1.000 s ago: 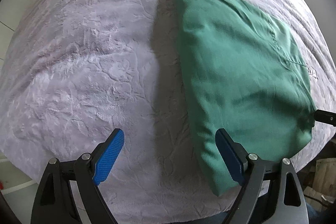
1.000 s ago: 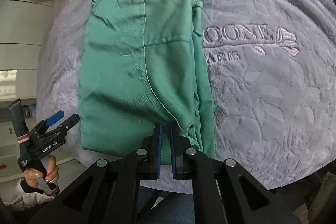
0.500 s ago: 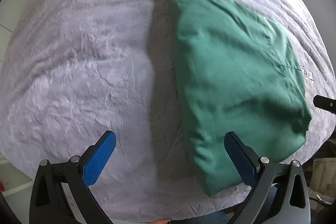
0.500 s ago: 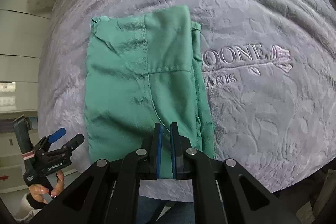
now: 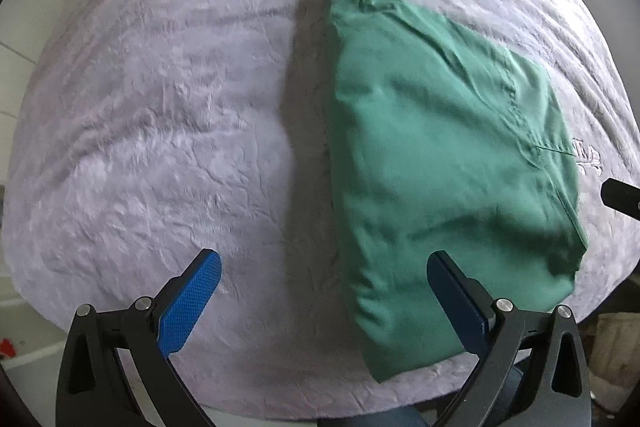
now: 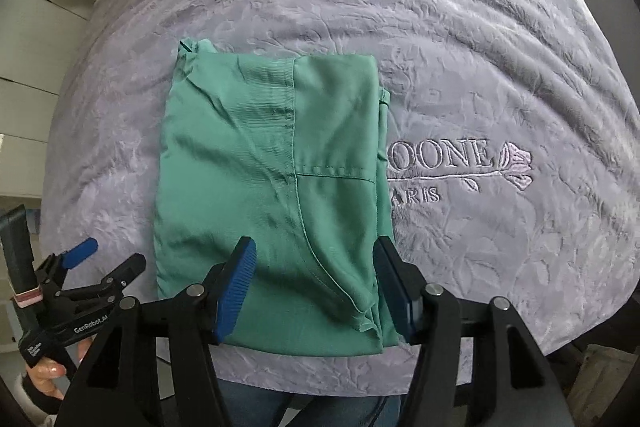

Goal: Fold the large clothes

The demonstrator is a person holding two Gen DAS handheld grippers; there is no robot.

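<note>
Folded green cotton garment flat on lilac plush bedspread, long axis running away from cameras; left gripper and right gripper both spread wide, holding nothing.

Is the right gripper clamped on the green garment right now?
No, the right gripper has its jaws spread wide apart above the folded green garment, gripping nothing.

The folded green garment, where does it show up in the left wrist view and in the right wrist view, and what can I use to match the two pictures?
Left wrist view: folded green garment fills the right of centre, reaching past the right finger.
Right wrist view: it lies left of centre, running down between the open fingers.
Shared landmark: the embroidered lettering on the lilac bedspread, beside the garment's right edge; only a sliver shows in the left view.
</note>
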